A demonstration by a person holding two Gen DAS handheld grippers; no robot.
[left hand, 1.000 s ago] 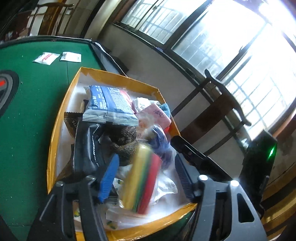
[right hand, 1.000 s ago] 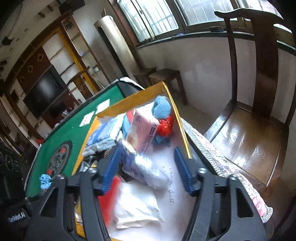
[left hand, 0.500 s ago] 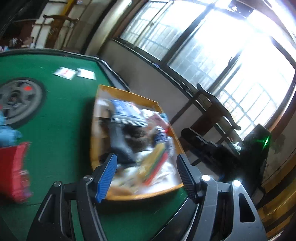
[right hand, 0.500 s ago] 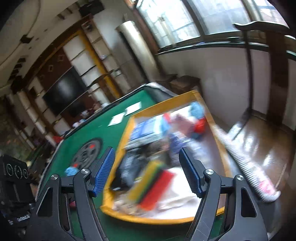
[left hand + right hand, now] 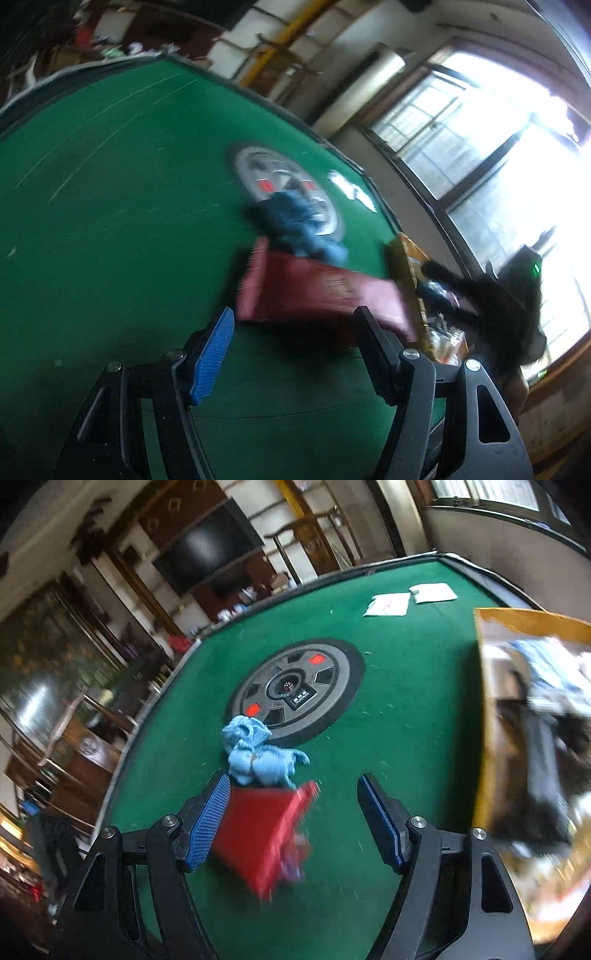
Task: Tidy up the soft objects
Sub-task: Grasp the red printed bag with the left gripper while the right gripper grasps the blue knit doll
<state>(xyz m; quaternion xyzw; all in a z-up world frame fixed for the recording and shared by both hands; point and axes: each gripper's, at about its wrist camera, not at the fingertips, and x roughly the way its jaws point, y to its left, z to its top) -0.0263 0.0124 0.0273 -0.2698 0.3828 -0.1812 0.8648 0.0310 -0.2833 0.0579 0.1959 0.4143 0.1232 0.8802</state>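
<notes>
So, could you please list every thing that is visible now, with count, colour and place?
Table: one, green felt, under everything.
Centre disc: one, grey and black with red marks, middle of the table.
Soft toy: one, light blue, at the disc's near edge.
Packet: one, red, beside the toy.
Sachets: two, white, far side of the table.
Box: one, yellow, holds mixed items, right of the disc.
Left gripper: open, empty.
Right gripper: open, over the packet.

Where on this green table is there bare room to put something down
Bare felt lies between the round centre panel and the yellow box, and again from the panel toward the two white packets. It is crowded inside the box, and just ahead of the right claw, where the red packet and blue cloth lie.
</notes>
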